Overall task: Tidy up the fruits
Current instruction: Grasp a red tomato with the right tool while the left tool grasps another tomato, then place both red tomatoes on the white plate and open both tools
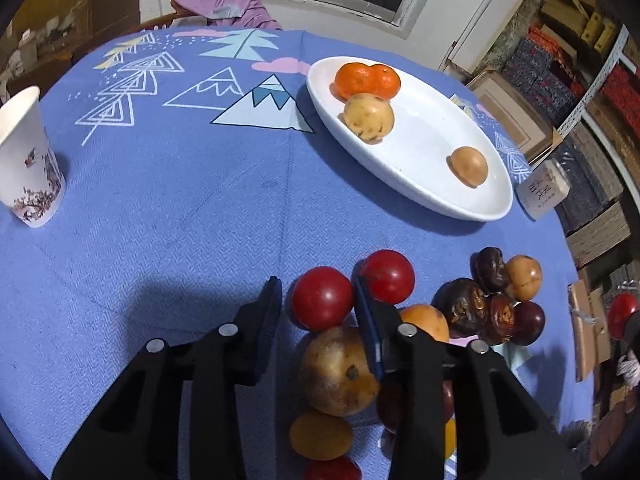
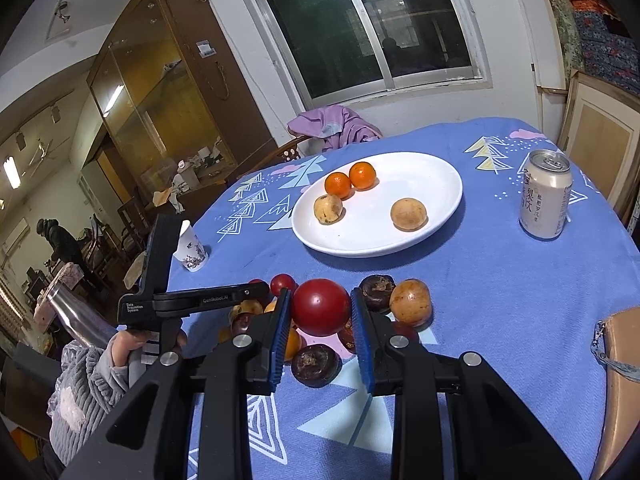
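Observation:
My left gripper (image 1: 318, 290) is low over the fruit pile, its jaws around a red tomato (image 1: 322, 298). The right pad touches it and a thin gap shows at the left pad. Beside it lie a second red tomato (image 1: 387, 276), a brownish-yellow fruit (image 1: 338, 372) and dark water chestnuts (image 1: 464, 308). My right gripper (image 2: 320, 300) is shut on another red tomato (image 2: 320, 308), both pads against its sides. The white plate (image 2: 400, 176) further back holds two oranges (image 2: 352, 180) and two yellow fruits (image 2: 408, 214).
A paper cup (image 1: 28, 160) stands at the table's left edge and a drink can (image 2: 546, 200) to the right of the plate. A tan bag (image 2: 620, 380) sits at the near right. A chair with a purple garment (image 2: 336, 124) is behind the table.

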`<state>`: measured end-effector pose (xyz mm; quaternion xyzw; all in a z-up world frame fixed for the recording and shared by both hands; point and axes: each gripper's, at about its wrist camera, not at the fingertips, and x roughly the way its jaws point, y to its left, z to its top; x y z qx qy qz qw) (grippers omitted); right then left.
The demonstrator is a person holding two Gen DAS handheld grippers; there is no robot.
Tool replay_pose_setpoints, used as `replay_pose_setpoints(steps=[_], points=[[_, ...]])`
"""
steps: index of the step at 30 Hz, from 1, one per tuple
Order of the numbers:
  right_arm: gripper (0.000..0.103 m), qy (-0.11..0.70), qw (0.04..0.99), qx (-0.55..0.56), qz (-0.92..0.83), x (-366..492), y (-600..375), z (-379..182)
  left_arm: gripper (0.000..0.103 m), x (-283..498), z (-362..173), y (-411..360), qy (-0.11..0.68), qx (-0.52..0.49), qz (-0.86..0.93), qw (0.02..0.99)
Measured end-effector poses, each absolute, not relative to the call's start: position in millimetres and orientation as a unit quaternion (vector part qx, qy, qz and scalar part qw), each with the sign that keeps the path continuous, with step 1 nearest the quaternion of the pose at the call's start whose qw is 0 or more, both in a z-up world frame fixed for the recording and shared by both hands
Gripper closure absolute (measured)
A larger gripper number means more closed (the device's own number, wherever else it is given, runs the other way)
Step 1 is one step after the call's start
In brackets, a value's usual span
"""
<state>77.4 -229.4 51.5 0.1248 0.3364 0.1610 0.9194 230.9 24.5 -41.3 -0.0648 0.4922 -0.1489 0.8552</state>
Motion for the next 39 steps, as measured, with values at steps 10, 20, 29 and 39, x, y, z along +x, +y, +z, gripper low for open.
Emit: replay_pose_setpoints(steps=[10,20,29,39], points=[[0.073,0.335,0.921,0.123,0.156,77.4,-230.0,51.8,0.071,222.1,-39.5,8.8,0.481,-0.029,-0.154,0.862],[0.073,0.333,0.921,0.129,0.153,78.5,-234.1,51.6,0.074,206.6,-15.3,24.9,0.444,-0.049,-0.146,0.883],[0.073,0.297,0.937,0.130,0.133,72.4,-241.0,71.5,0.074,150.6,63.9,7.3,0.330,-0.007,-0.140,0.934],[0.073,0.354,0.927,0.078,0.094,157.2,-222.3,93.7,0.074,225.4,73.1,-57.0,0.370,0.028,-0.134,0.919]])
